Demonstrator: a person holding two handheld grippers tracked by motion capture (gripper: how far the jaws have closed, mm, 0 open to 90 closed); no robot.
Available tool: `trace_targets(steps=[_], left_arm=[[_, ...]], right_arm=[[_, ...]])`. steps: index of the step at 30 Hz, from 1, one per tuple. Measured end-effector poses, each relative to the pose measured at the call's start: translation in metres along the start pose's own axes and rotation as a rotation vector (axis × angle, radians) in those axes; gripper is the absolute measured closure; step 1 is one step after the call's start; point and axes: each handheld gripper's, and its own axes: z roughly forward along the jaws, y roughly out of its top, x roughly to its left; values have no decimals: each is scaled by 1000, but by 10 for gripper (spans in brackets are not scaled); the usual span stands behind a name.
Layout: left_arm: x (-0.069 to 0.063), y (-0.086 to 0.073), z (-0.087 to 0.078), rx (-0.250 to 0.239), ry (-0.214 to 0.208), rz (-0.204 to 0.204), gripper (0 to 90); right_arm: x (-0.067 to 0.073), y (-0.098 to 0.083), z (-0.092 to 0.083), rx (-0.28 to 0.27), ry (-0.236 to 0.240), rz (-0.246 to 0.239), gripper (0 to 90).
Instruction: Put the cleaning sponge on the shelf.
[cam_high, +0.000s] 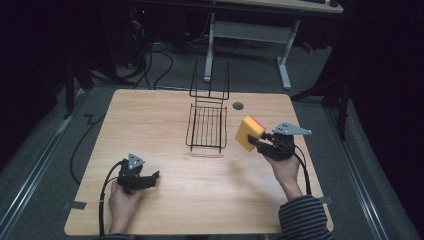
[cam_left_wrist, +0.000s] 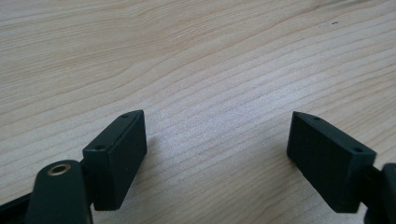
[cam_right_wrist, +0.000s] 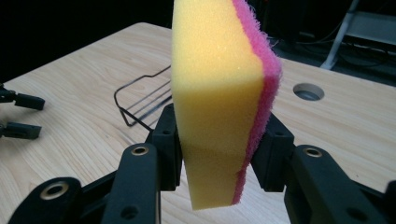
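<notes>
Item one, the sponge (cam_high: 249, 133): yellow foam with a pink scouring face, right of centre in the high view, clear of the bench (cam_high: 165, 210) and just right of the wire rack (cam_high: 207, 127). I have the right gripper (cam_high: 256, 142) with its fingers (cam_right_wrist: 168, 140) clamped on the sponge's two broad faces, low on the block, so most of it stands free above the grip (in the right gripper view it rises on edge up the middle of the frame). I judge that hold leaves the free end ready to go into the rack first. Item two, the rack: black wire, open-topped, upper centre of the high view, its tall back away from me. Item three, the left gripper (cam_high: 150, 178): lower left, resting on the bench, fingers (cam_left_wrist: 116, 158) wide apart with bare wood between them, parked out of the way, I take it.
</notes>
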Motion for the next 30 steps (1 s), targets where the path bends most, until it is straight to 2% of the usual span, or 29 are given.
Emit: trace_targets(steps=[15,18,22,30], left_arm=[[0,0,0,0,0,0,206],[0,0,0,0,0,0,205],[0,0,0,0,0,0,205],[0,0,0,0,0,-1,206]], right_arm=[[22,23,18,2,56,-45,601],[24,25,21,-1,65,-40,601],[28,29,33,8,65,-57,601],[30,34,52,26,61,-53,600]])
